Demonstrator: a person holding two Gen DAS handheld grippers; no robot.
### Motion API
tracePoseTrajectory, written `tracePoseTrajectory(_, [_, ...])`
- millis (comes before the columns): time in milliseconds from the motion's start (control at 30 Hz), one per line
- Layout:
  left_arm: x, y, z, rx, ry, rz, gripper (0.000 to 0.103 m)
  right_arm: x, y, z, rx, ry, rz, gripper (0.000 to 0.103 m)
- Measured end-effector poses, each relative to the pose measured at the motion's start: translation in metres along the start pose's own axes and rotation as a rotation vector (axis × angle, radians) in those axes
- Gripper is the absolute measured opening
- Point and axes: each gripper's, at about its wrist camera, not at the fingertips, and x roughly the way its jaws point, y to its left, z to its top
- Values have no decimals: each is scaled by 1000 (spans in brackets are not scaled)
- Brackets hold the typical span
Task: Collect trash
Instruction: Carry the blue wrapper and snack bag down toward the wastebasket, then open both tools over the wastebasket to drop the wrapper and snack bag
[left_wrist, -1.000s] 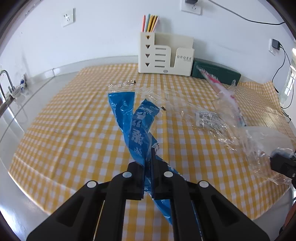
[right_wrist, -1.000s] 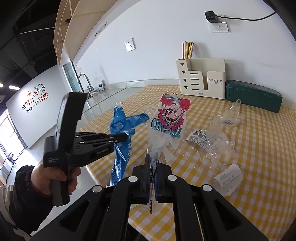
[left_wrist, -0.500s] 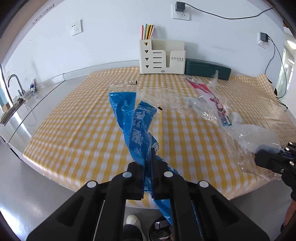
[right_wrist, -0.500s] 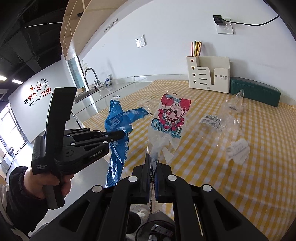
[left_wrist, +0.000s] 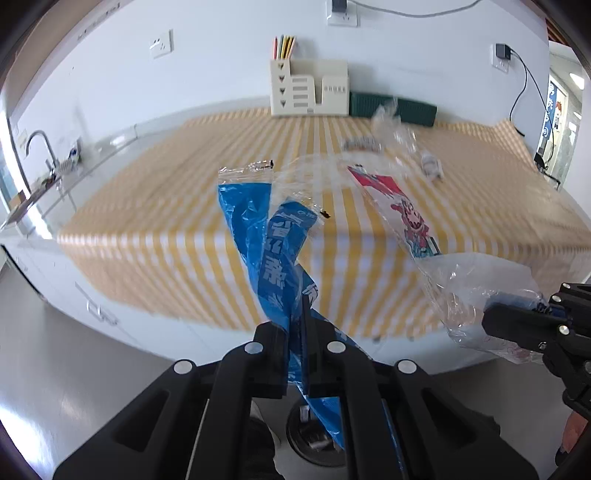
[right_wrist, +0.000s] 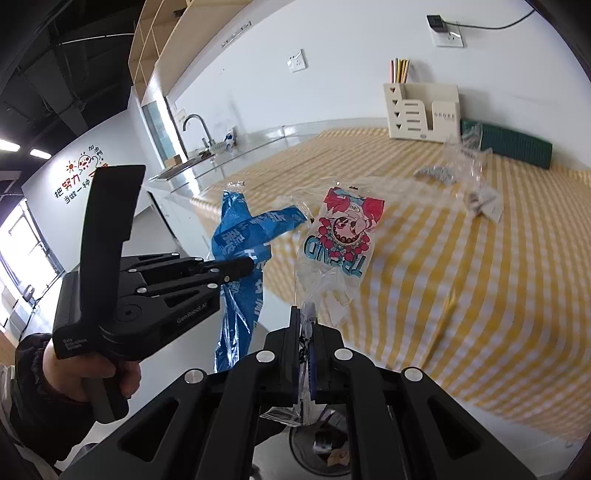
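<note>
Blue wrapper (left_wrist: 273, 254), crinkly twisted film, is clamped in my left gripper (left_wrist: 297, 354); clear cartoon-print bag (right_wrist: 338, 243) pinched in my right gripper (right_wrist: 304, 354). Both hang off the tabletop's (right_wrist: 480, 277) front edge, w/ round bin (right_wrist: 321, 450) on floor below.

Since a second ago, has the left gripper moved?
Yes. The left gripper, shut on the blue wrapper, has pulled back off the checked table, whose near edge now shows, above a floor bin.

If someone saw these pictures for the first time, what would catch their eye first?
Probably the blue wrapper pinched upright in the left gripper, and the clear cartoon-printed bag clamped in the right gripper, both held off the table's edge. Below them a round bin shows on the floor.
</note>
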Motion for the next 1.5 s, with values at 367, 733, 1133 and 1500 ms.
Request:
tracePoseTrajectory(367, [7,-24,-101,-55,98,-1,6,1,4,-96,44,99,77,8])
tracePoseTrajectory(733, [48,-44,-186,-85,182,9,6,55,-21,-189,118,298,111,8])
tracePoseTrajectory(1133, [152,-53,-259,-43,317,-12,6,162,-72,-258,249,506,158,8])
tracePoseTrajectory(1500, [270,-50,-299,-16,471,-48,6,267,-135,-303,418,657,112,9])
